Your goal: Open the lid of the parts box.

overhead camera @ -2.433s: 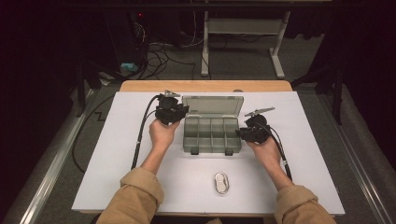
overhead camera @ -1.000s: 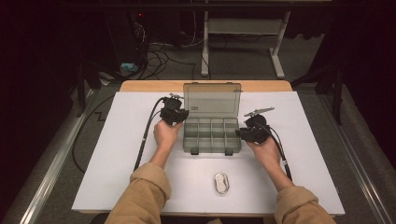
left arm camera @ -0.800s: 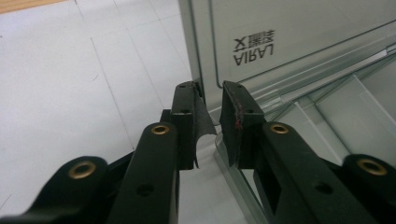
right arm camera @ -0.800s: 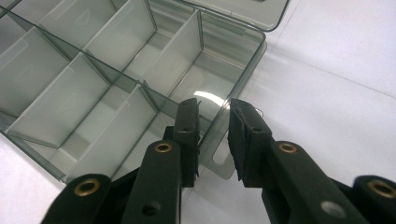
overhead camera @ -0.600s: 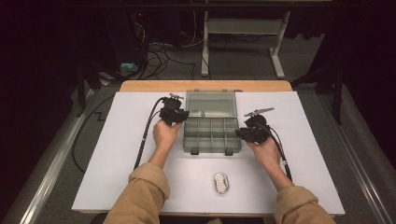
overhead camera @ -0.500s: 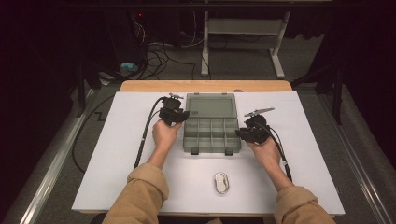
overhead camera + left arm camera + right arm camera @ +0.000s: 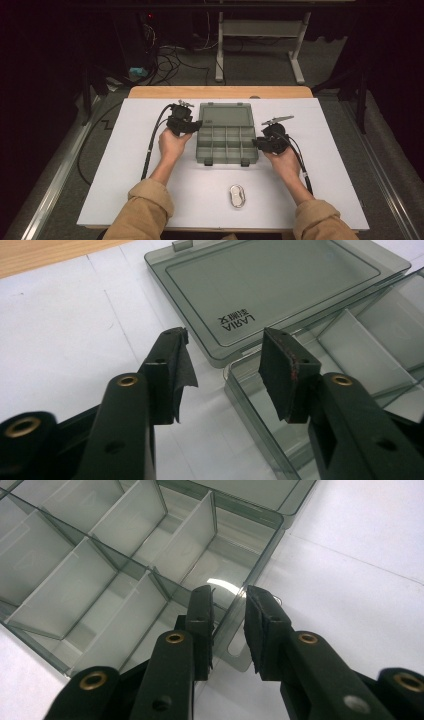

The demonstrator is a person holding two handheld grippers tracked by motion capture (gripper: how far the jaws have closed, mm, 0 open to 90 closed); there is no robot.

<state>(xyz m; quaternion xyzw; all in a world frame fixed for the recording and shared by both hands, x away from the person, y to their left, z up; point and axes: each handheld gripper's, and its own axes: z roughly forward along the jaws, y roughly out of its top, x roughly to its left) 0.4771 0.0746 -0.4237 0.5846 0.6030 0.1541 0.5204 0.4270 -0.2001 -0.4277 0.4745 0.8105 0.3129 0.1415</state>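
A smoky clear organizer box (image 7: 201, 150) lies mid-table with its divided tray empty. Its lid (image 7: 225, 115) is folded flat on the table behind the tray; in the left gripper view the lid (image 7: 280, 285) shows a printed logo. My left gripper (image 7: 192, 125) sits at the tray's back left corner. Its jaws (image 7: 225, 345) have just been opening and hold nothing, with the tray's wall (image 7: 250, 405) under them. My right gripper (image 7: 257, 144) is at the tray's right side. It (image 7: 230, 597) straddles the side wall (image 7: 260, 560), one jaw inside and one outside, clamped on it.
A small oval metal piece (image 7: 238, 196) lies on the white table cover (image 7: 125, 165) near the front edge, between the forearms. A wooden strip (image 7: 220, 92) borders the table's far side. Cables trail from both grippers toward the person.
The lid swung from upright to flat on the table behind the tray. My left jaws opened and let it go. The right gripper stayed on the side wall.
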